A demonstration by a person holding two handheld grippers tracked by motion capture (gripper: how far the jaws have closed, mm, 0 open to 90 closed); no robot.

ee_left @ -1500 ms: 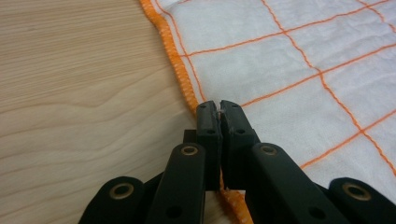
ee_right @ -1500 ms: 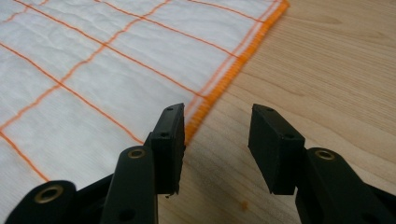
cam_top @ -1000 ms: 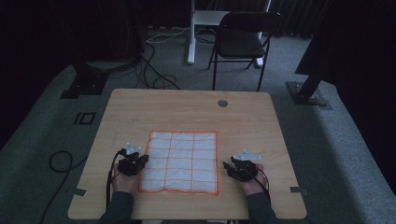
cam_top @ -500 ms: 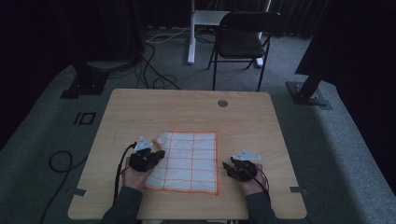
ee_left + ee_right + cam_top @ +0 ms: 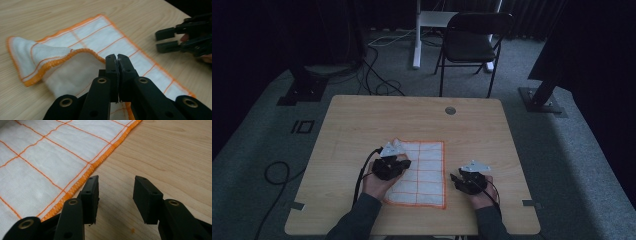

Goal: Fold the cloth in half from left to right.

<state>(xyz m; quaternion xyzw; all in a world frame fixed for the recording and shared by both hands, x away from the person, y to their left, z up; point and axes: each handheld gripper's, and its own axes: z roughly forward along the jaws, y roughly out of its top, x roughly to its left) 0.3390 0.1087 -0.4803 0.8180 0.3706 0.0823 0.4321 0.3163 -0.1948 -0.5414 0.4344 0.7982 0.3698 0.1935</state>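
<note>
The left gripper [image 5: 401, 161] has the cloth [image 5: 427, 172] by its left edge, fingers [image 5: 111, 71] clenched tight on the orange hem, and that side is lifted off the worktop [image 5: 362, 120] and curling over toward the middle. In the left gripper view the raised flap [image 5: 47, 58] arches above the flat part, its underside showing, one far corner folded back on itself. So the fold is begun, not finished: the carried edge hangs roughly over the cloth's left columns, well short of the right hem.

The right gripper [image 5: 458, 179] waits on the bare wood just beside the cloth's right edge [image 5: 100, 161], fingers [image 5: 90, 195] released and parted with nothing between them, not touching the fabric.

Left to do, by the look of it: bring the lifted edge across to meet the opposite hem, lay it down square, let go, and perhaps smooth that tucked far corner. The right half of the cloth lies flat near the front of the worktop.
</note>
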